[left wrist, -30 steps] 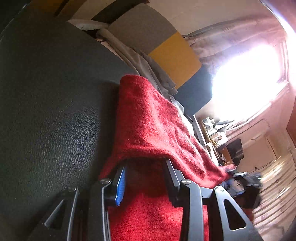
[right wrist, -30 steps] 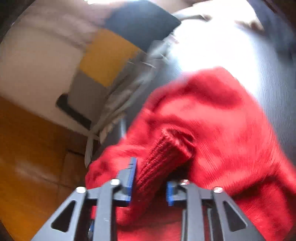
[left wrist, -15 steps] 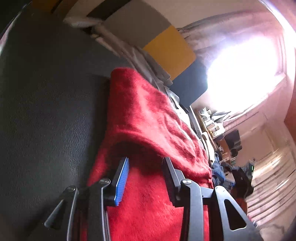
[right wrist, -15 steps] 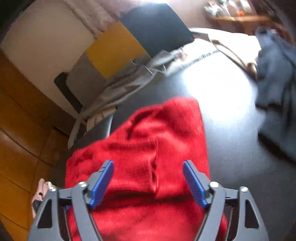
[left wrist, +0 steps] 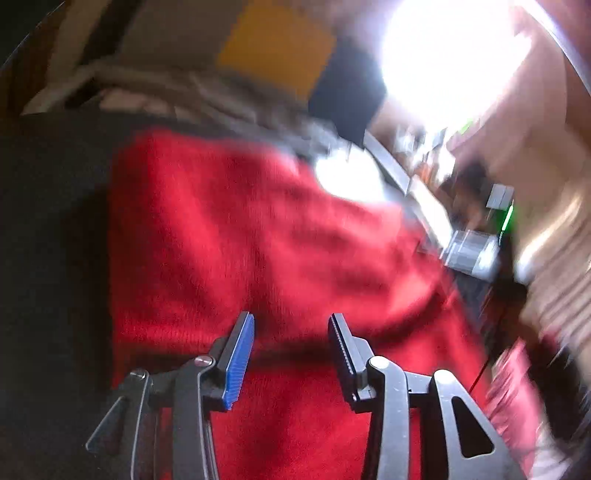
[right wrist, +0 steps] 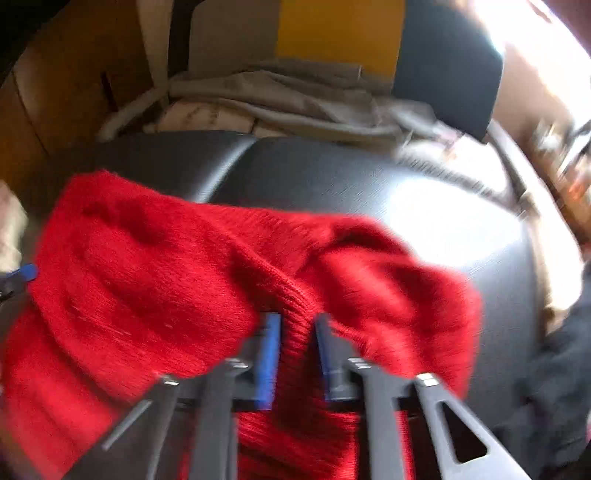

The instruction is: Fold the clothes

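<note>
The red knitted sweater lies on a black leather-like surface, which looks more like a seat or a couch than a worktop; the blur does not let me be sure. In the right wrist view the garment spreads as a wide band from the left edge towards the right, so its long axis runs across the picture, and one ribbed edge comes down to the camera. No brand, label or writing can be read on the sweater. Some pale printed sheets behind the seat carry marks, but they are too blurred to read.

The right tool is narrow and pinches this ribbed edge between its two blue pads; the knit fills the small gap.

The left tool hangs over the red cloth with its jaws moderately apart and opening. The sweater is seen between and behind them, but the pads do not press on it. One pad is blue.

Behind the seat there are grey and beige clothes in a heap and a panel of grey, yellow and dark blocks. A dark garment lies at the right edge. A very bright window washes out the upper right of the left wrist view.
</note>
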A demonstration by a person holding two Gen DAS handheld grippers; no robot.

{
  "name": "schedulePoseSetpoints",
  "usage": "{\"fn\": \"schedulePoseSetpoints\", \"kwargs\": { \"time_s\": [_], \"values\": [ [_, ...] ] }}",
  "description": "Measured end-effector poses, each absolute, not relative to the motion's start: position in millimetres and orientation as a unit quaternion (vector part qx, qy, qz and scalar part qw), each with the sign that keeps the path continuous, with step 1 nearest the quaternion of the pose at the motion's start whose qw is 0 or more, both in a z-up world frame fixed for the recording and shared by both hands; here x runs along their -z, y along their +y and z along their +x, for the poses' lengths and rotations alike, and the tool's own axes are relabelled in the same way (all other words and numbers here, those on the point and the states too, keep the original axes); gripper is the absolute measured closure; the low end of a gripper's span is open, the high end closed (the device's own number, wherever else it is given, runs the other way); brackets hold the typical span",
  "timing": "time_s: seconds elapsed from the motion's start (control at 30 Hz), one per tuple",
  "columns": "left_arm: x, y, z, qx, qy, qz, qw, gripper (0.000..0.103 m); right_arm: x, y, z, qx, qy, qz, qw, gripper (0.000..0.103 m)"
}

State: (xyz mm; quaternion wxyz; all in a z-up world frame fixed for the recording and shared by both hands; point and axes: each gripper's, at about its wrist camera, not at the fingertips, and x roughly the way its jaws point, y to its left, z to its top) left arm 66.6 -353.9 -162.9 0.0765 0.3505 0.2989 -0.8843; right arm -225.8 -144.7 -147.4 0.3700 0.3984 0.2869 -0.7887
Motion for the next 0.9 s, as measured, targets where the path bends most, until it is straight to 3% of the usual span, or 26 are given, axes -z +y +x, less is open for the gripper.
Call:
{"fn": "schedulePoseSetpoints", "kwargs": {
  "time_s": [0.07,0.27,0.47,0.57,0.67,0.9],
  "values": [
    [173.8,-341.5,69.3,0.888,0.271,0.363,0.078,0.064,150.0,-138.0,-232.4,0.796,0.299,0.397,0.347,0.089],
    [158.3,-355.2,78.9,0.884,0.314,0.335,0.089,0.062,149.2,-107.8,-240.3,0.81,0.25,0.411,0.335,0.088],
    [126.5,-356.6,62.6,0.902,0.264,0.314,0.135,0.059,124.9,-110.1,-185.6,0.788,0.207,0.396,0.423,0.086],
    [133.7,-361.3,56.4,0.888,0.263,0.341,0.163,0.059,129.6,-118.9,-156.1,0.768,0.211,0.403,0.451,0.086],
    [155.6,-355.8,61.9,0.871,0.261,0.377,0.176,0.059,157.2,-113.4,-152.3,0.769,0.219,0.439,0.409,0.085],
    [178.7,-339.5,70.7,0.885,0.242,0.352,0.186,0.059,166.6,-71.1,-140.1,0.789,0.165,0.411,0.425,0.085]
  ]
}}
